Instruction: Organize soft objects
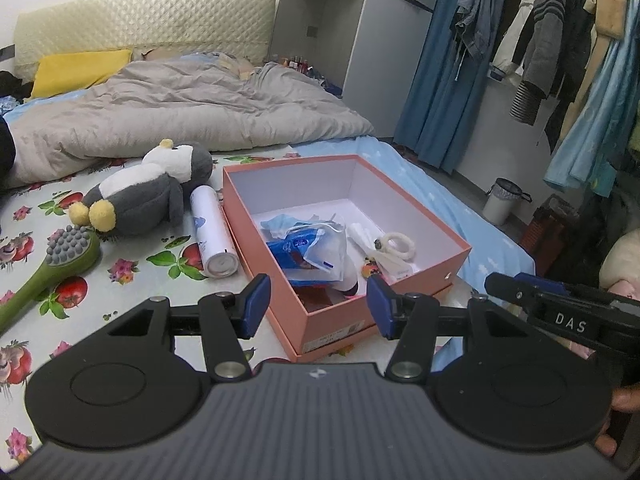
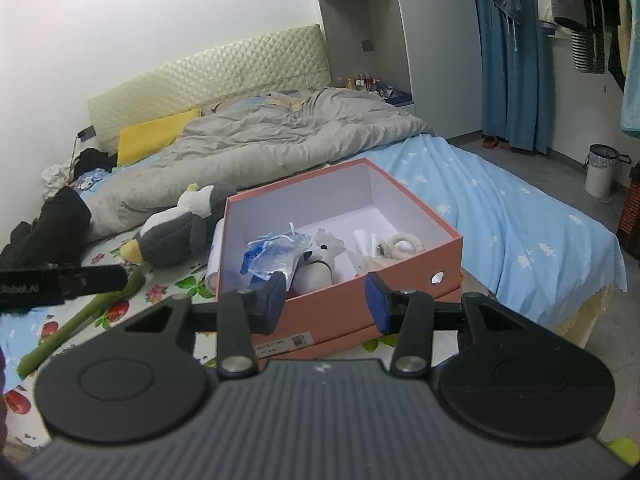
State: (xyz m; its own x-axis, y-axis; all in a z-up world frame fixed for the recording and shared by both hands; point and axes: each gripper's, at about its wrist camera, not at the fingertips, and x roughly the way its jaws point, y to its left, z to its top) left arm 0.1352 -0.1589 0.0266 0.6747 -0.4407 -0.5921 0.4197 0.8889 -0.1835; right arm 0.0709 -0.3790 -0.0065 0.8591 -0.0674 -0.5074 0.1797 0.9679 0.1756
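A grey and white penguin plush lies on the flowered bed sheet, left of an open pink box. Inside the box are blue plastic packets, a white ring and a small white plush toy. My left gripper hovers open before the box's near corner, nothing between its blue pads. My right gripper is open too, in front of the box's near wall, and holds nothing. Each gripper shows at the edge of the other's view.
A white spray can lies between the penguin and the box. A green long-handled brush rests at the left. A grey duvet and yellow pillow fill the far bed. A bin and hanging clothes stand to the right.
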